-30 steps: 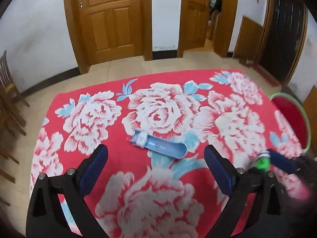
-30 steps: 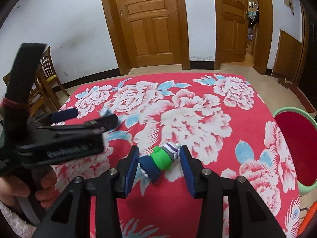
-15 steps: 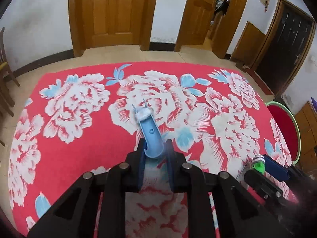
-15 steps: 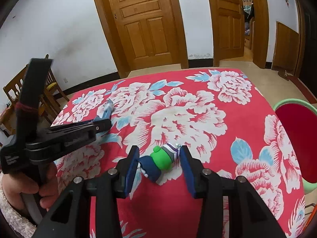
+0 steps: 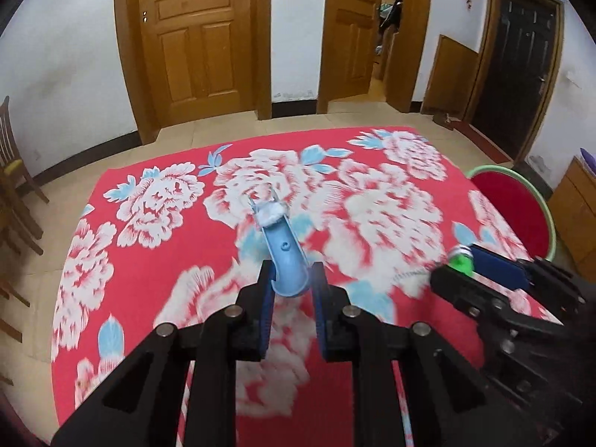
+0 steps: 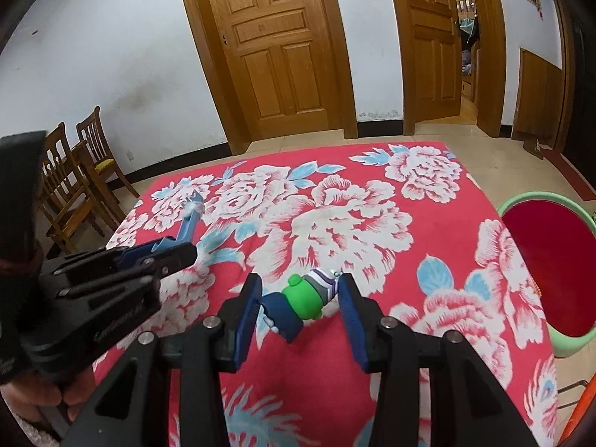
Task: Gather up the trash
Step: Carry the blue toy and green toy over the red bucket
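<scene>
Red floral tablecloth fills the room before wooden doors.

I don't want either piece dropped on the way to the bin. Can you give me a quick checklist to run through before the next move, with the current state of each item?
1. Left gripper shut on the blue plastic piece: ok, the pads clamp its near end.
2. Blue piece lifted off the red floral tablecloth: ok; from the right wrist view it sticks out above the cloth.
3. Right gripper shut on the green toy figure: ok, the figure spans both pads.
4. Figure held securely: cannot tell; it sits crosswise at the fingertips.
5. Red bin with green rim within view, opening facing up: ok, beside the table's right edge.
6. Grippers apart from each other: ok.
</scene>
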`<state>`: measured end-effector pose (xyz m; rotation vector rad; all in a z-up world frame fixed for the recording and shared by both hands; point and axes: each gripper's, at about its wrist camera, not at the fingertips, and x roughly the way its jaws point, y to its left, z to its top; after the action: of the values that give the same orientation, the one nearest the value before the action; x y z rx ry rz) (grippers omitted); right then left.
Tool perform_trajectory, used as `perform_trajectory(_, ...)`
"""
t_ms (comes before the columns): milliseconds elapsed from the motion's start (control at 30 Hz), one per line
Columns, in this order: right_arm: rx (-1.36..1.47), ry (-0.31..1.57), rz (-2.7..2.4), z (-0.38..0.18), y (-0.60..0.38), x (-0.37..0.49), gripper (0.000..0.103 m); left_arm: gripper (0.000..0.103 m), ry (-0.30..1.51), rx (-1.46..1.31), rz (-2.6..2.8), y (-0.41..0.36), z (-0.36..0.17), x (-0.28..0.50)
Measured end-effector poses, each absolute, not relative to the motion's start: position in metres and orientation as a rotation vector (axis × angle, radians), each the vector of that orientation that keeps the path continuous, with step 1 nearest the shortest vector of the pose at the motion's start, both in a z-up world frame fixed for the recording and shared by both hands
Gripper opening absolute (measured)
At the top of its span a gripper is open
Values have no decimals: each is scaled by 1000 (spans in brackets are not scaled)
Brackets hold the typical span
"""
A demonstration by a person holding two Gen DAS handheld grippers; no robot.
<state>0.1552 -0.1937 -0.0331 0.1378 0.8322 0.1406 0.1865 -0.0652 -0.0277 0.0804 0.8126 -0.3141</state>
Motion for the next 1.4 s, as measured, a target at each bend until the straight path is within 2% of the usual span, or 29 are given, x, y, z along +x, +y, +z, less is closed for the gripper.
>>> perform_trajectory(400, 140, 817, 164, -27, -211, 109, 45, 19, 780, 54, -346, -86, -23, 111)
perform_trajectory(1067, 215, 797, -127, -20, -346, 52, 45, 19, 743, 97, -615, -222, -22, 89)
perform_trajectory(1400, 256, 789, -218, -16, -405, 46, 45, 19, 767, 95, -678, -275, -24, 112)
